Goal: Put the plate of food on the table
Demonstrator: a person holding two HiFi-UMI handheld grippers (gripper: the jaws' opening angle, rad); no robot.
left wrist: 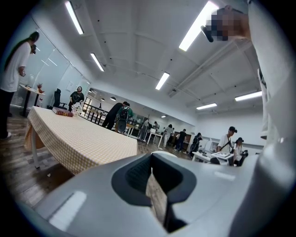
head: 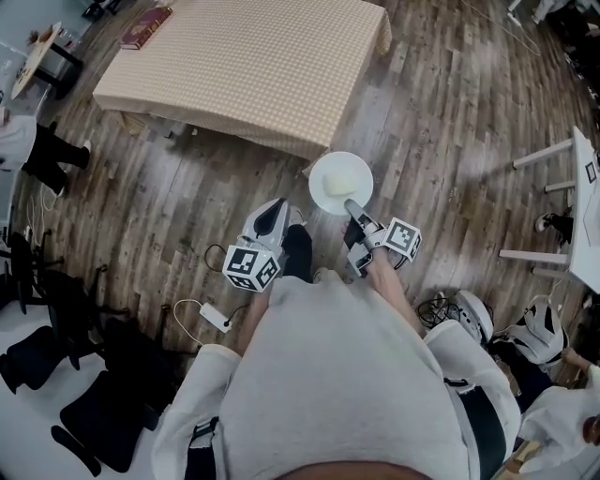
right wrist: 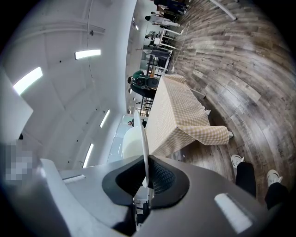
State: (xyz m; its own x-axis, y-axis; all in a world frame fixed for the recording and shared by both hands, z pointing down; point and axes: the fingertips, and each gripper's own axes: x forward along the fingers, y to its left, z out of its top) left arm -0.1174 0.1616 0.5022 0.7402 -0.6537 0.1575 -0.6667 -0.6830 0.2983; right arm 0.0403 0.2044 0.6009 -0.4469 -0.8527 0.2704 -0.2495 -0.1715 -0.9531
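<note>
In the head view a white plate (head: 340, 183) carrying a pale mound of food hangs over the wooden floor, just short of the near corner of the table with the beige checked cloth (head: 253, 66). My right gripper (head: 354, 208) is shut on the plate's near rim. The right gripper view shows the plate (right wrist: 141, 134) edge-on between the jaws, the food (right wrist: 131, 143) on its left face and the table (right wrist: 175, 115) beyond. My left gripper (head: 275, 211) is beside the plate to its left, shut and holding nothing; its view looks at the table (left wrist: 78, 139).
A dark red book (head: 145, 26) lies on the table's far left corner. A white adapter with a cable (head: 216, 317) lies on the floor at the left. Black chairs (head: 37, 272) stand at the left, white side tables (head: 581, 206) at the right. People stand in the background (left wrist: 121, 115).
</note>
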